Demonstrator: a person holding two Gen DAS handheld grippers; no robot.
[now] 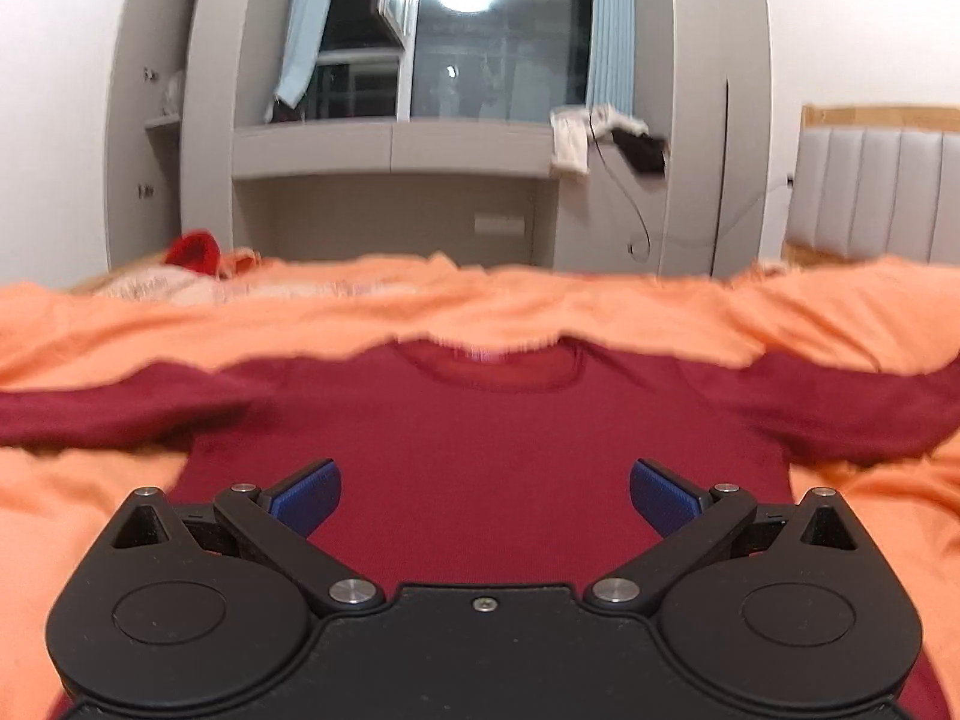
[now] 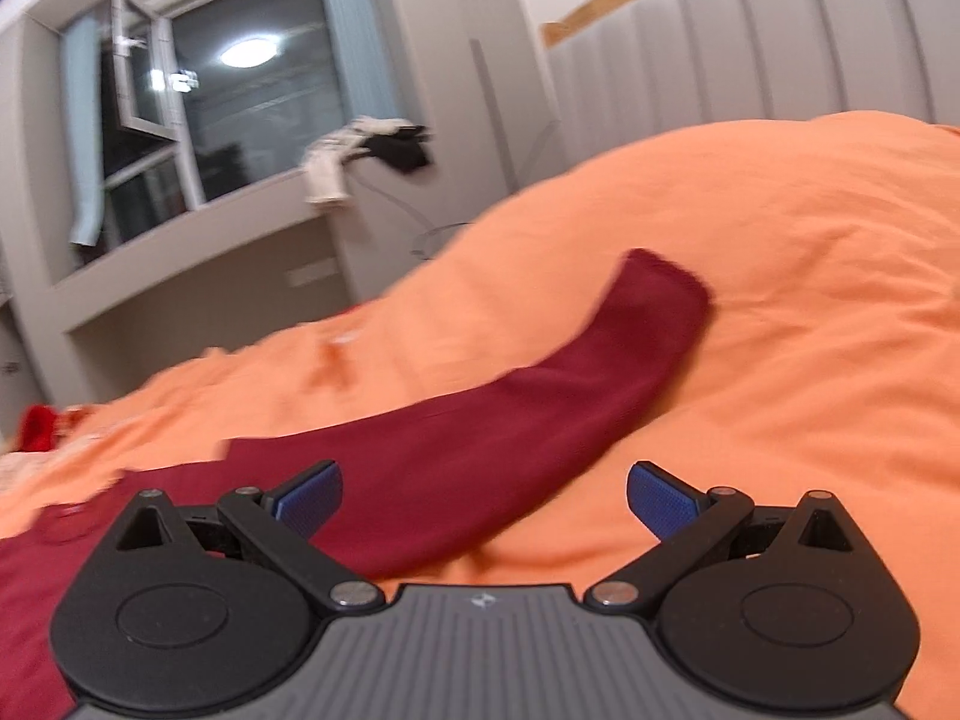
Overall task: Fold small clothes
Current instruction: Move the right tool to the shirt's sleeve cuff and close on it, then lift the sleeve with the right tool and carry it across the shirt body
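Note:
A dark red long-sleeved sweater [image 1: 480,438] lies flat on an orange bedsheet [image 1: 540,306], neck away from me, both sleeves spread out sideways. My left gripper [image 1: 485,495] is open and empty, over the sweater's body near its lower part. In the right wrist view the sweater's right sleeve [image 2: 540,396] stretches up and to the right across the sheet [image 2: 780,300], its cuff at the far end. My right gripper [image 2: 485,495] is open and empty, over the base of that sleeve.
A bright red cloth [image 1: 195,252] and pale clothes lie at the bed's far left. Beyond the bed stand grey cabinets and a window ledge [image 1: 390,144] with draped clothes [image 1: 600,138]. A padded headboard [image 1: 870,192] is at the right.

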